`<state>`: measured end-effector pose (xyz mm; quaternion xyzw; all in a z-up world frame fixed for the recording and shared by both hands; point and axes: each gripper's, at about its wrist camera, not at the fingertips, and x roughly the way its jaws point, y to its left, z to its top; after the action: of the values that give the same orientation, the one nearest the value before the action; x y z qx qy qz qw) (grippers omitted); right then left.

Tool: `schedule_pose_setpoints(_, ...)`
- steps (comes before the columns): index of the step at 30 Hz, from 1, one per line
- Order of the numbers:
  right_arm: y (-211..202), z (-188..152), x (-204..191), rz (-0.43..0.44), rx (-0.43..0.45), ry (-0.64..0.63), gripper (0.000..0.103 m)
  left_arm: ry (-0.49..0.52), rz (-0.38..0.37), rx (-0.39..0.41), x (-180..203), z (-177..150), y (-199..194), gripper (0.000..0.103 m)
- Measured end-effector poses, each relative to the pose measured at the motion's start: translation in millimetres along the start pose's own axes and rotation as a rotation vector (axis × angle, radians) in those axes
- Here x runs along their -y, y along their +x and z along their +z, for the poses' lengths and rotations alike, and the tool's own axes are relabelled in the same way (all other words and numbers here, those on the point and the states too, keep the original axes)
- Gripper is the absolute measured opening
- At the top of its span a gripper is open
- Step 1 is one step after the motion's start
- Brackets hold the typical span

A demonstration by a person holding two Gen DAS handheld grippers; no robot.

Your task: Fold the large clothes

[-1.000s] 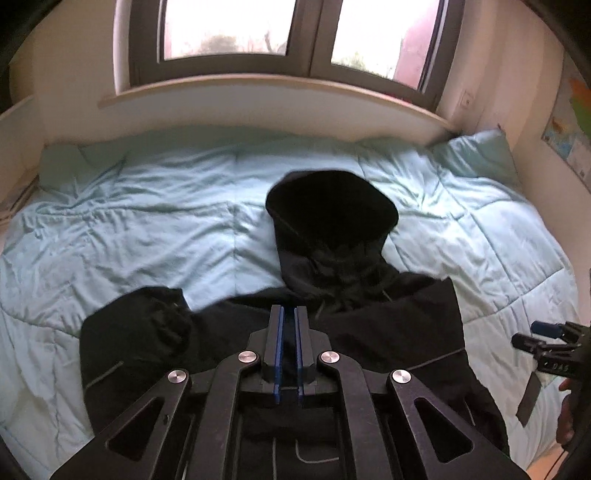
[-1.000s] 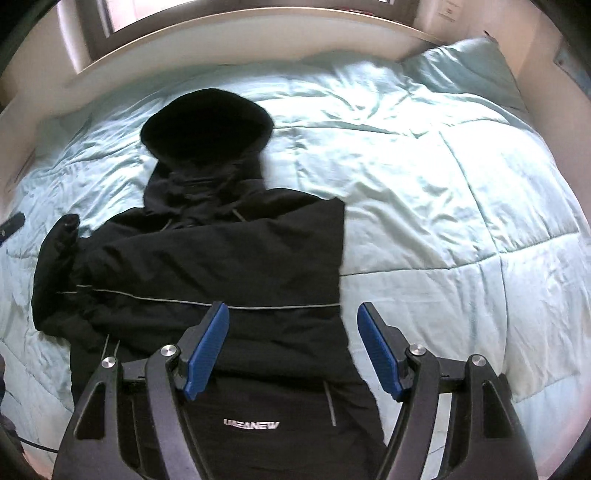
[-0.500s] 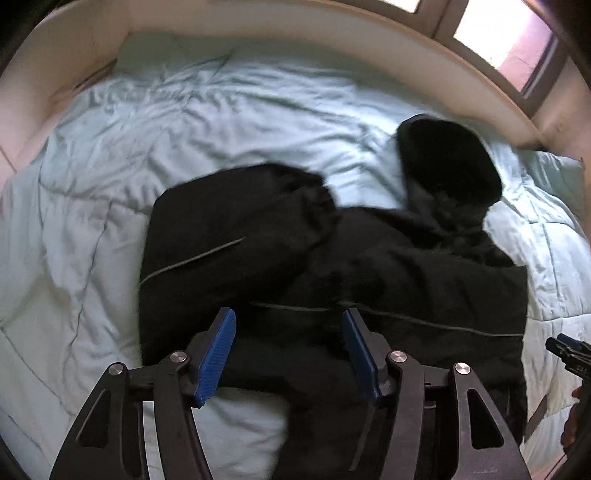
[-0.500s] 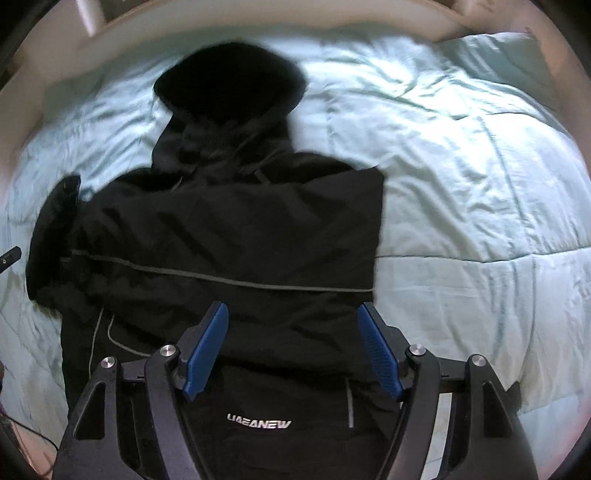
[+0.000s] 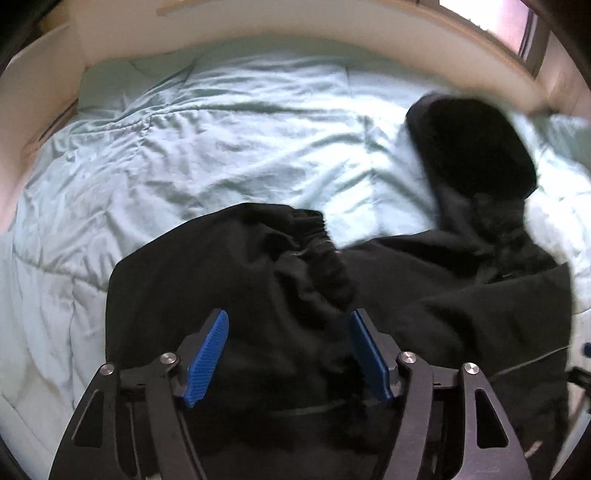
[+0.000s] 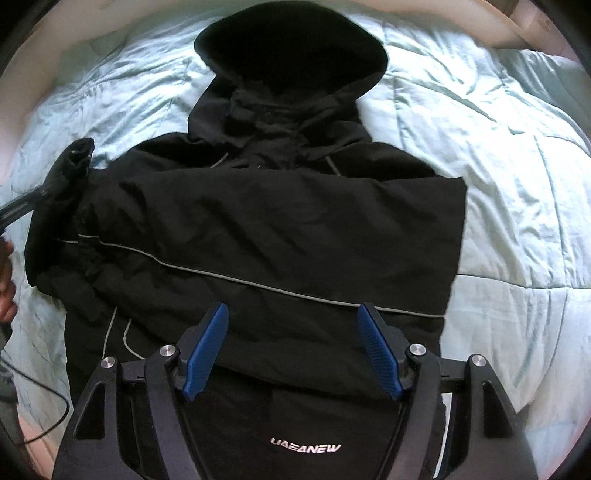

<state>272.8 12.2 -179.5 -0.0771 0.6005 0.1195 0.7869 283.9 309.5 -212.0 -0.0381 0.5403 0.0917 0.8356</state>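
Observation:
A black hooded jacket (image 6: 273,229) lies flat on a pale blue quilt, hood (image 6: 291,48) pointing away, a grey stripe across it and white lettering near my side. Its right sleeve is folded across the body. My right gripper (image 6: 293,350) is open and empty, low over the jacket's lower part. In the left wrist view the jacket (image 5: 461,295) shows its left sleeve (image 5: 229,273) bunched up, cuff (image 5: 325,258) crumpled. My left gripper (image 5: 290,350) is open and empty just above that sleeve. Its finger also shows in the right wrist view (image 6: 22,205), at the sleeve's end.
The quilt (image 5: 184,147) covers the whole bed. A cream headboard ledge (image 5: 295,22) curves behind it, with a window above. A pillow (image 6: 535,70) lies at the far right. A black cable (image 6: 44,424) hangs at the bed's left edge.
My left gripper was shut a second ago; it has opened and swung left and down over the left sleeve. My right gripper has moved forward over the jacket, staying open.

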Motion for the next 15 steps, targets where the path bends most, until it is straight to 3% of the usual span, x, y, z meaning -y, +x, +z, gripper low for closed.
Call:
schedule_pose_setpoints(5, 14.1, -0.4, 1.4, 0.01, -0.037, 0.008, 0.074, 0.033, 0.051, -0.06, 2.1, -1.1, 38.5, 0.072)
schedule_pose_setpoints(6, 15.2, -1.1, 2.7, 0.01, -0.041, 0.012, 0.074, 0.034, 0.059, -0.052, 3.2, -2.3, 38.0, 0.062)
schedule_pose_setpoints(7, 15.7, -1.6, 3.3, 0.008, -0.043, 0.015, 0.074, 0.042, 0.078, -0.035, 5.6, -3.1, 34.0, 0.039)
schedule_pose_setpoints(9, 17.1, -3.3, 6.1, 0.003, -0.046, 0.022, 0.074, 0.054, 0.118, -0.008, 10.0, -4.5, 23.8, 0.024)
schedule_pose_setpoints(15, 15.9, -8.9, 9.6, -0.001, -0.044, 0.027, 0.074, 0.075, 0.172, 0.101, 38.5, -7.0, -48.2, 0.019)
